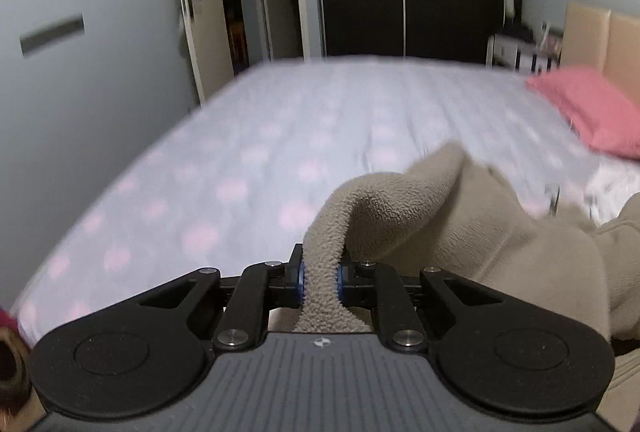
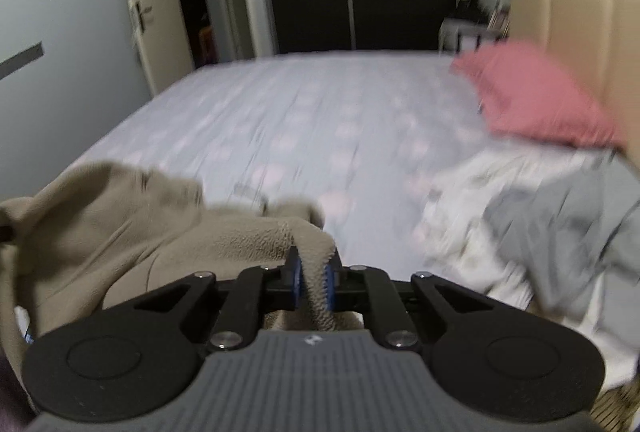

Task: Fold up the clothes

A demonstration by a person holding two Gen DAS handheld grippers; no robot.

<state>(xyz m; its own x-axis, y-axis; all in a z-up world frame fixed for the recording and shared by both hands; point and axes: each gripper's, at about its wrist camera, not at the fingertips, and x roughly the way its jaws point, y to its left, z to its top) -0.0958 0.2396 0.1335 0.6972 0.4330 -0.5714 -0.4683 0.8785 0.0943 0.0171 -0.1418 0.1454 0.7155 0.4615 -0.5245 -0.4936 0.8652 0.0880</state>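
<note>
Beige fleece garment [image 1: 460,216] fills both grips: left gripper [image 1: 321,282] fingers pinch one bunched edge, right gripper [image 2: 311,278] fingers another. It spans left to right between them, above the bed's [image 1: 248,136] near edge.

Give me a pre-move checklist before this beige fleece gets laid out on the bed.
1. Left claw shut on the beige fleece garment: ok.
2. Right claw shut on the same fleece: ok.
3. Fleece hangs between both claws without twist: cannot tell, folds bunch between them.
4. Middle of the bed sheet bare for laying out: ok.
5. Pile of white and grey clothes away from the landing spot: ok, it lies on the sheet's right side.
6. Pink pillow out of the way: ok, it sits by the headboard.
</note>
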